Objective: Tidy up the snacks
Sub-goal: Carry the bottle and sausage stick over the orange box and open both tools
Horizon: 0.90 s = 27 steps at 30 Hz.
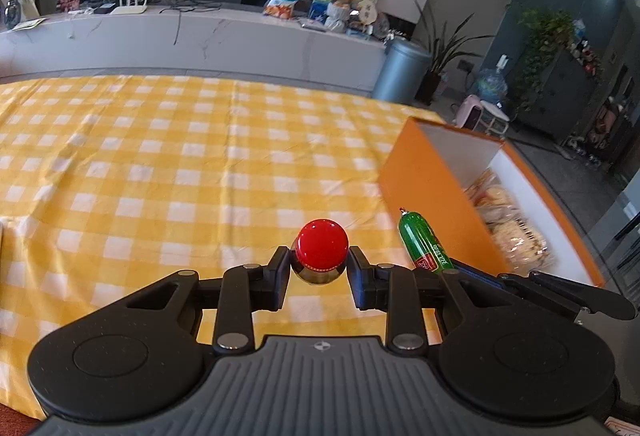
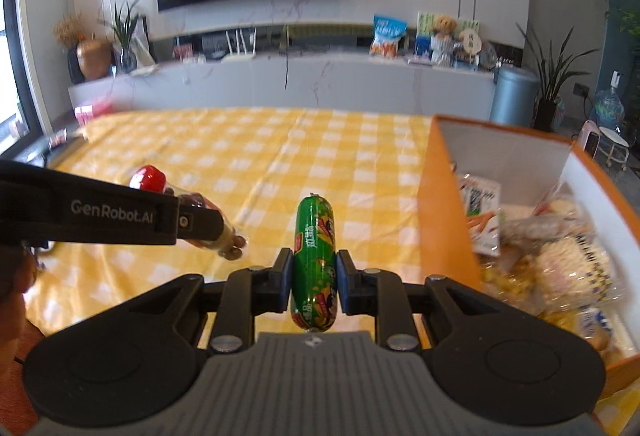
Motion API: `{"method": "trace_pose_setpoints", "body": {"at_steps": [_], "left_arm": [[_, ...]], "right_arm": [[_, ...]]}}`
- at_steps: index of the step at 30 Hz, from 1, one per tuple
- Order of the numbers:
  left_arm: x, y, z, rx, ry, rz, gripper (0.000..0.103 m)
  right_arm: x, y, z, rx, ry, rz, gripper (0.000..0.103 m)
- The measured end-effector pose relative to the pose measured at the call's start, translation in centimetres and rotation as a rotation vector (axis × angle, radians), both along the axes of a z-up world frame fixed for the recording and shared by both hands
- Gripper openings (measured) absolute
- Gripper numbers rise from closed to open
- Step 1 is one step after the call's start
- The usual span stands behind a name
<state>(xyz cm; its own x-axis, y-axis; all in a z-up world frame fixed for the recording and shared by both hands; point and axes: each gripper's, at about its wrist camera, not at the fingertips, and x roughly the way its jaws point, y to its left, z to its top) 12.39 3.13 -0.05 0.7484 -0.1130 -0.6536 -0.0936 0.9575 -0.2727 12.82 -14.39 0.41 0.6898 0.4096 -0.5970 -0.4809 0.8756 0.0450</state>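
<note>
Above the yellow-and-white checked tablecloth (image 1: 160, 163), both grippers carry one item each, clear of the cloth.

Left gripper (image 1: 319, 268): closed on a small bottle (image 1: 320, 256) with a red cap. Pads press on the bottle just below the cap; cap faces the left wrist camera. From the right wrist view the same bottle (image 2: 208, 228) is clear-walled with dark round pieces inside, tilted, cap up and to the left, partly hidden behind the left gripper's black finger (image 2: 120, 215).

Right gripper (image 2: 312, 276): closed on a green-wrapped sausage (image 2: 315, 260), held at its middle, long axis running away from the camera. Both ends stick out past the pads. In the left wrist view the sausage (image 1: 422, 242) shows just right of the bottle.

Orange box (image 2: 444, 195), white inside, stands open on the cloth to the right of both grippers. It holds several snack packets (image 2: 560, 256); labels too blurred to read. Neither held item is over the box.
</note>
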Motion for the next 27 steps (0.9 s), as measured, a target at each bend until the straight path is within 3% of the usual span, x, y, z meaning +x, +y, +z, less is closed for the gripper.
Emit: {"method": "trace_pose_setpoints", "body": {"at_steps": [10,16,27], "left_arm": [[1.6,-4.7,3.3,0.021,-0.084,-0.127,0.034],[4.4,-7.9,4.5,0.013,-0.109,-0.238,0.034],[10.9,-13.9,4.4,0.069,-0.007,-0.475,0.034]], "right_arm": [[0.4,-6.3,4.4,0.117,-0.037,-0.106,0.020],[2.0,-10.8,6.2,0.134,-0.040,-0.192,0.020],[6.3,-16.5,5.7,0.106,0.064,-0.276,0.021]]}}
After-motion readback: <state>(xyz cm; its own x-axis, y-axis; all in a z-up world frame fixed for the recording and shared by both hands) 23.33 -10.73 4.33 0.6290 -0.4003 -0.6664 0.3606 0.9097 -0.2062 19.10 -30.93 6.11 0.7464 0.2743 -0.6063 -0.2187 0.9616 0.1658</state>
